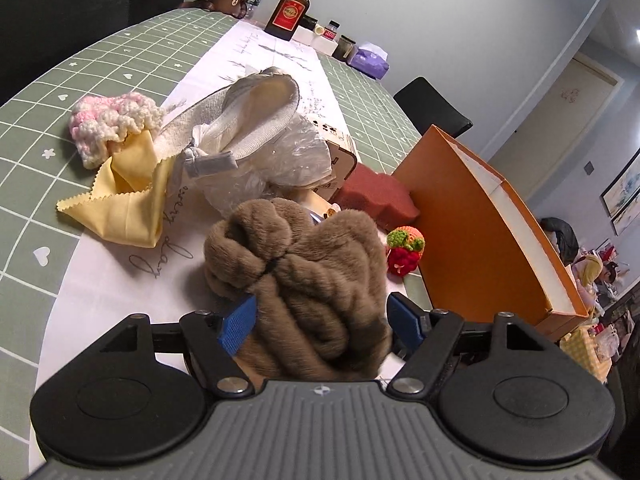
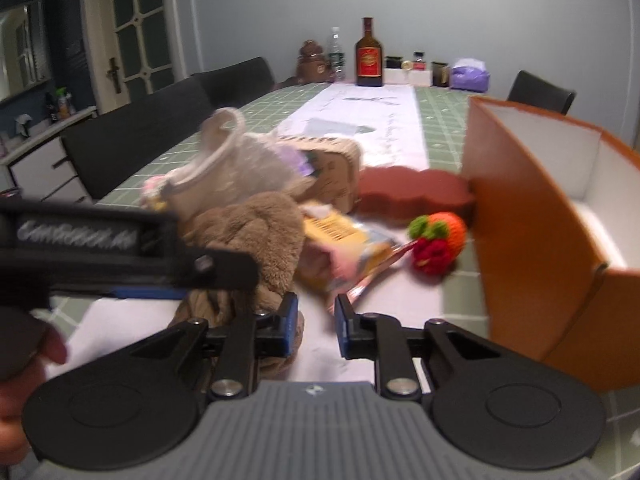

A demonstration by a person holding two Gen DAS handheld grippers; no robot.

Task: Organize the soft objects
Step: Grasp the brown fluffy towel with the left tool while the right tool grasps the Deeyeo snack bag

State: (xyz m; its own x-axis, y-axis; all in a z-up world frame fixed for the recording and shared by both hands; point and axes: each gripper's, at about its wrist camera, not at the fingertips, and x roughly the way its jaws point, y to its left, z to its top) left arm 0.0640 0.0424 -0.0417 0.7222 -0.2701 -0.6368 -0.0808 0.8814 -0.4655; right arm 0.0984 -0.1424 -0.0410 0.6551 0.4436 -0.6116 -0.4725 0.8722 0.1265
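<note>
Straddling the brown plush bundle [image 1: 296,280] on the white runner [image 1: 120,280], the left gripper [image 1: 322,320] stands spread wide, pads not pressing. Right gripper [image 2: 316,328], nearly pressed together, is empty; it could snag the snack packet [image 2: 344,244], missing the orange box [image 2: 532,216].

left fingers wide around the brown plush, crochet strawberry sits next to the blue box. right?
Not quite: the box is orange, not blue, as the left wrist view shows. The rest holds: the left gripper has its fingers wide either side of the brown plush, and the crochet strawberry sits next to the box.
</note>
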